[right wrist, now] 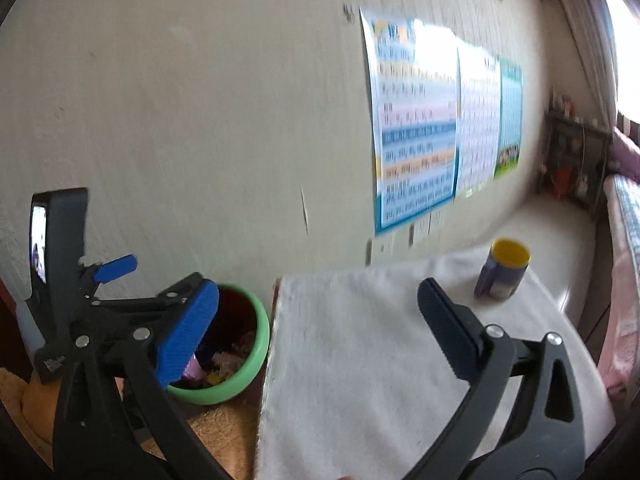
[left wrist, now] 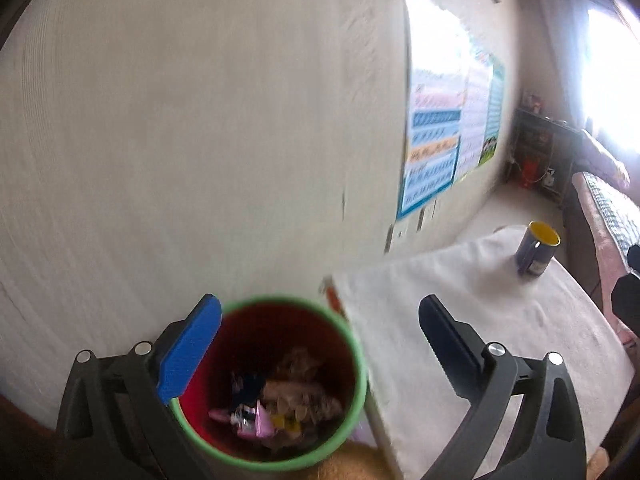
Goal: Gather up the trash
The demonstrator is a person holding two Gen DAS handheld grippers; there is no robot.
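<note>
Red-lined bin [left wrist: 276, 380] already holds wrappers, both the left tool [left wrist: 320, 340] and right tool [right wrist: 318, 320] gape empty, and only a mug [left wrist: 538, 249] remains on the table [left wrist: 500, 320].

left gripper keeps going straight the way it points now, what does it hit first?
Probably the trash bin: the open left gripper points into its mouth, so it would meet the wrappers inside. Depth is unclear.

The bin [left wrist: 276, 380] is red inside with a pale green rim and holds pink, yellow and brown scraps, the counter [right wrist: 360, 340] wears a white cloth, the mug [left wrist: 536, 250] is dark blue with a yellow inside, and the wall posters [right wrist: 416, 128] run blue, orange and pink.
</note>
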